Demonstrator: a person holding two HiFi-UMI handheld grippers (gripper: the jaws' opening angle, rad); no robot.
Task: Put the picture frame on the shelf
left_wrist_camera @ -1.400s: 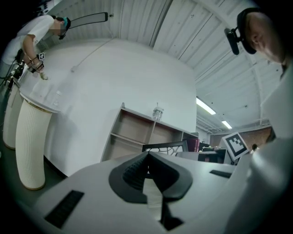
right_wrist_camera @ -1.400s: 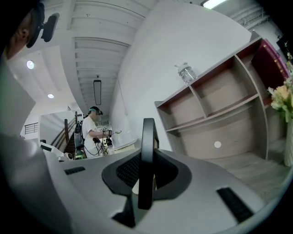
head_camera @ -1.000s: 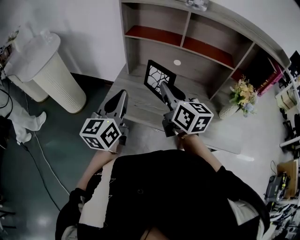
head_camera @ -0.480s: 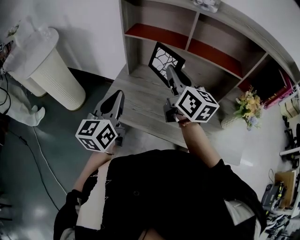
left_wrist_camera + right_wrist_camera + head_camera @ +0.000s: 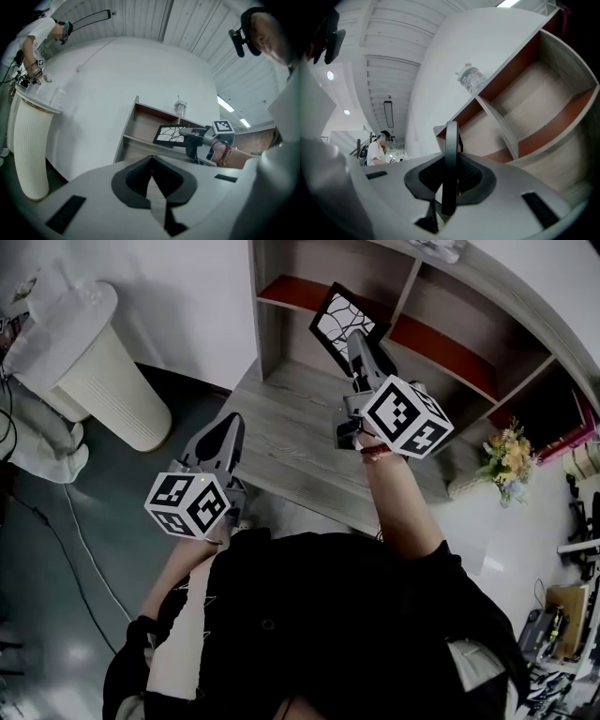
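Note:
The picture frame (image 5: 343, 321) is black-edged with a white pane crossed by dark branching lines. My right gripper (image 5: 357, 337) is shut on its edge and holds it in the air in front of the shelf unit (image 5: 281, 296), level with the red-floored left compartment. In the right gripper view the picture frame (image 5: 451, 154) stands edge-on, pinched between the jaws. The left gripper view shows the picture frame (image 5: 170, 135) beside the shelf unit (image 5: 140, 123). My left gripper (image 5: 227, 425) hangs lower, at the tabletop's near left corner, jaws closed with nothing between them.
A wooden tabletop (image 5: 281, 442) lies under the shelf. A clear bottle (image 5: 472, 78) stands on the shelf's top. A white ribbed pedestal (image 5: 89, 367) stands at left. A vase of flowers (image 5: 504, 457) sits at right. A bystander (image 5: 40, 35) works at far left.
My right gripper has lifted the picture frame up and away, from over the tabletop to the front of the shelf's left compartment. The left gripper drifted slightly down and left.

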